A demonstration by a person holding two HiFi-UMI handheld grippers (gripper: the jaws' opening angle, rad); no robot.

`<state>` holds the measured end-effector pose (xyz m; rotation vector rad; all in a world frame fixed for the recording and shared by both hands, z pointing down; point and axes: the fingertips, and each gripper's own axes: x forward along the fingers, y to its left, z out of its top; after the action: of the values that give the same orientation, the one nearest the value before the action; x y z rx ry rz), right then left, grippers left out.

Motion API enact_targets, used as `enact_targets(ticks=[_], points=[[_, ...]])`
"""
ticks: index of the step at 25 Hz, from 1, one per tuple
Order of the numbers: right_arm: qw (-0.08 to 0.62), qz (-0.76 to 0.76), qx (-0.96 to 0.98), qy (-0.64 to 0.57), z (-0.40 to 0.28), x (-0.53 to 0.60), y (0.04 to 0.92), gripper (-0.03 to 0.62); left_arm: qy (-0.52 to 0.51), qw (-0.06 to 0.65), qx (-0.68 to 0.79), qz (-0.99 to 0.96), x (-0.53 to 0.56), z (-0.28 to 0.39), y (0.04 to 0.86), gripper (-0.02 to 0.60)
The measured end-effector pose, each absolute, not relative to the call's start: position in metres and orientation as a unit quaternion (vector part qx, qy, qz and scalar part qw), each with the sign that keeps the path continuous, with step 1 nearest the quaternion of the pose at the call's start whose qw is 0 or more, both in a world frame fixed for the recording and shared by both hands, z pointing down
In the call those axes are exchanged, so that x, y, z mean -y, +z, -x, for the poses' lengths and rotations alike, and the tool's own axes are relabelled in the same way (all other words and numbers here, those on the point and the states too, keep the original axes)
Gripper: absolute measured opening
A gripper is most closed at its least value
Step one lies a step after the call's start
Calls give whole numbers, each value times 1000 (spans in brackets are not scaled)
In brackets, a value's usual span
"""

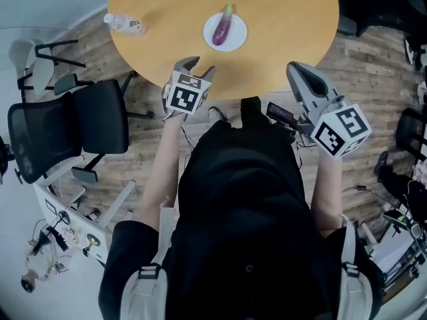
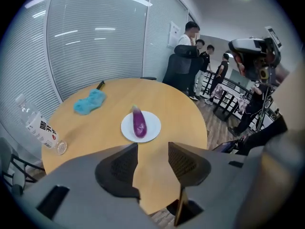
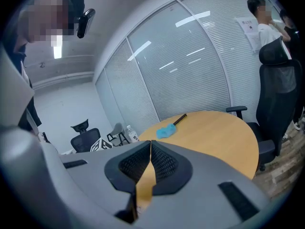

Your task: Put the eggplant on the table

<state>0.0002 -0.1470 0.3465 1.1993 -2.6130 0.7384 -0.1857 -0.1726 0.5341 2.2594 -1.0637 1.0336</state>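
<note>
Here, eggplant (image 1: 223, 27) on white plate (image 1: 239, 36), left tool (image 1: 198, 67) spread, empty, right tool (image 1: 292, 68) closed

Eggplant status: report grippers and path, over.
Left gripper open, empty, at the table near edge. Right gripper shut, empty. Eggplant lying on white plate, untouched. Nothing between left gripper and plate.

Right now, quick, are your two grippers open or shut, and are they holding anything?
Left gripper: open, holding nothing; the eggplant lies on its plate.
Right gripper: shut, holding nothing.
</note>
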Motion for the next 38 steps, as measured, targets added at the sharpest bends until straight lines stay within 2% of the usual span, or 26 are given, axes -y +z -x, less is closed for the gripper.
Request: enact_targets(ticks=[3, 9, 15, 24, 38], points=[[87, -401, 878, 247, 16, 133, 347, 17, 365, 213, 384, -821, 154, 196, 528, 184], [92, -409, 875, 244, 46, 101, 344, 17, 341, 207, 378, -835, 115, 217, 510, 62], [108, -413, 870, 245, 71, 67, 348, 17, 282, 245, 365, -853, 78, 226, 502, 12], [118, -445, 853, 245, 72, 23, 352, 17, 236, 271, 317, -878, 27, 221, 492, 12], [119, -435, 863, 228, -4, -6, 338, 17, 130, 287, 326, -891, -25, 150, 424, 12]])
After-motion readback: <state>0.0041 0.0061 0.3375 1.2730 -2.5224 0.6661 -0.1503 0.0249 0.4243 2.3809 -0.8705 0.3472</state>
